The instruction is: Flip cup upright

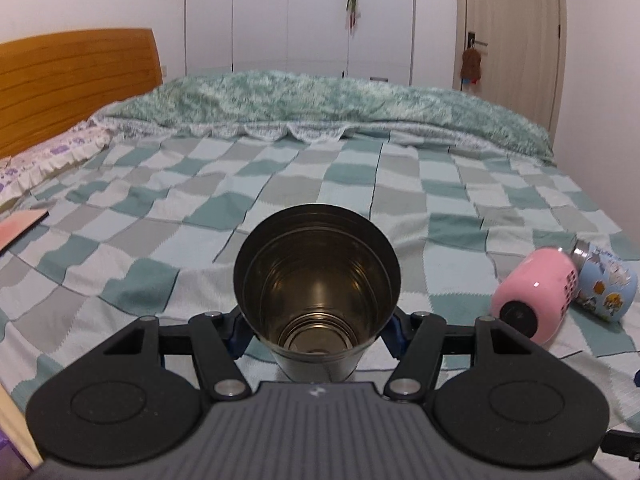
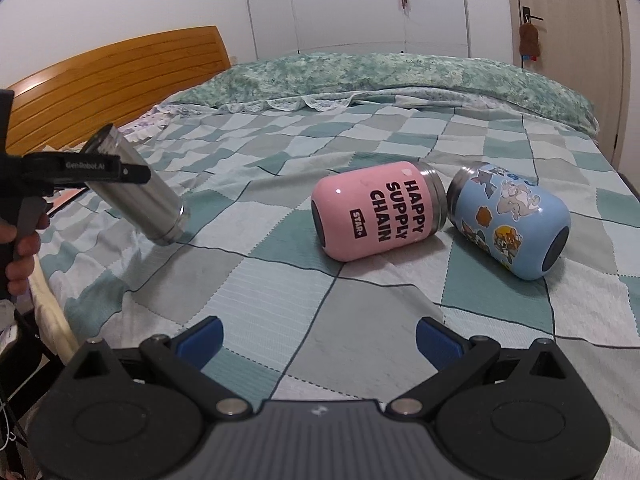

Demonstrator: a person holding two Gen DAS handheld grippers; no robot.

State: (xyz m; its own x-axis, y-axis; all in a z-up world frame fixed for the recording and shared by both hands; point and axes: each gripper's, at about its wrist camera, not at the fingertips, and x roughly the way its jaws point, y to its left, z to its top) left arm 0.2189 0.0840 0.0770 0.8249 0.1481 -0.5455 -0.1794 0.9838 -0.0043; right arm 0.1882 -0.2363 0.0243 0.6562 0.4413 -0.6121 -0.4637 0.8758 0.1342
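1. Steel cup (image 1: 316, 292) is pinched between the fingers of the left gripper (image 1: 316, 326), its open mouth facing the left wrist camera so the ribbed inside and the bottom show.
2. Seen from the right wrist camera, the same cup (image 2: 136, 192) is tilted, mouth up and to the left, base down and to the right, held above the checked bedspread (image 2: 280, 288); whether the base touches the cloth cannot be told.
3. A person's hand (image 2: 20, 248) grips the left gripper's (image 2: 100, 168) handle at the left edge.
4. Right gripper (image 2: 318, 338) hovers low over the bedspread with its blue-tipped fingers spread wide and nothing between them.
5. Pink cup (image 2: 378, 210) printed "HAPPY SUPPLY CHAIN" lies on its side near the middle of the bed.
6. Blue cartoon-sticker cup (image 2: 514, 220) lies on its side just right of the pink one, their metal rims close together.
7. Wooden headboard (image 2: 120, 80) stands at the left, a rolled green quilt (image 2: 380, 76) along the far side.
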